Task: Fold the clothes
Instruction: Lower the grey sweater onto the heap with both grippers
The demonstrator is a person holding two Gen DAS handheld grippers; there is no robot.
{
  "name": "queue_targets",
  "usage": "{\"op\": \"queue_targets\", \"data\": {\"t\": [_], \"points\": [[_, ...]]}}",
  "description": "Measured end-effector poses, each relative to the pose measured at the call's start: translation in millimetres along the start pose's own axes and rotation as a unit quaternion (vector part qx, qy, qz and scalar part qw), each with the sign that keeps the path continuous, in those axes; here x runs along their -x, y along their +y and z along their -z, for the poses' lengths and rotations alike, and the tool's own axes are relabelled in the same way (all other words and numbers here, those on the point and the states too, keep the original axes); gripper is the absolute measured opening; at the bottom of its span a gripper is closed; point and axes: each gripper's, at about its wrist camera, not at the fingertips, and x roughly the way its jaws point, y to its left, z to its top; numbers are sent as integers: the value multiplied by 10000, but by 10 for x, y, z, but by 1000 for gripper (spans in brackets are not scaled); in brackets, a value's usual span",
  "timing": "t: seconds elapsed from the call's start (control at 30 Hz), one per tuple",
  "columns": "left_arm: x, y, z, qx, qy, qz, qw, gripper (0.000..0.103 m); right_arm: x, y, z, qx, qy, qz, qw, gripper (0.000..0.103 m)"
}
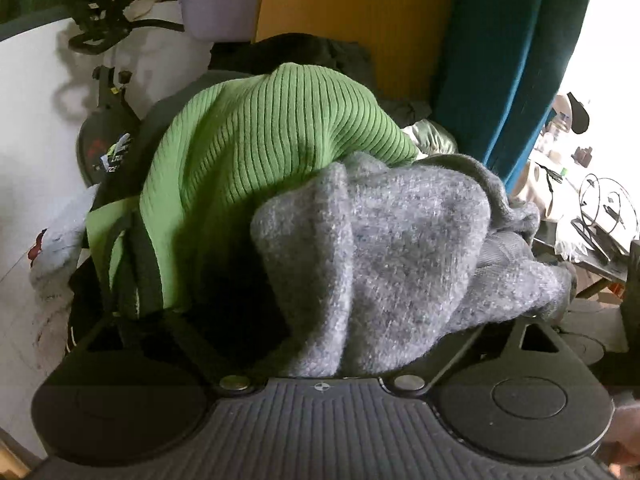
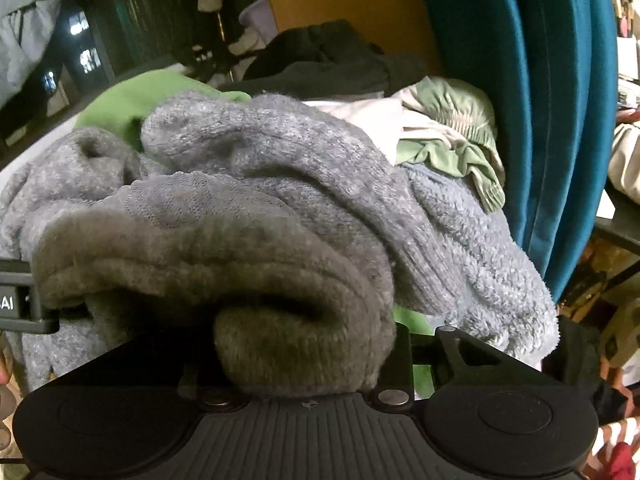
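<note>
Grey fuzzy sweater bunches against both grippers, beside the green ribbed sweater; whether either gripper's fingers grip it, I cannot tell.

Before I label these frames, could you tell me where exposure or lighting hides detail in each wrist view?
Left wrist view: the window strip at the right edge is blown out white, and deep shadow fills the gap under the green ribbed sweater. Right wrist view: dim overall, the grey knit looks muddy, its near fold shadowed.
</note>
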Motion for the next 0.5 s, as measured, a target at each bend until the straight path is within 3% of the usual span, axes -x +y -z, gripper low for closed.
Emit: {"op": "queue_targets", "data": {"t": [0.5], "points": [[-71,124,-21,-39,155,341,9993,102,112,114,-4,-151,204,299,9992,34]]}}
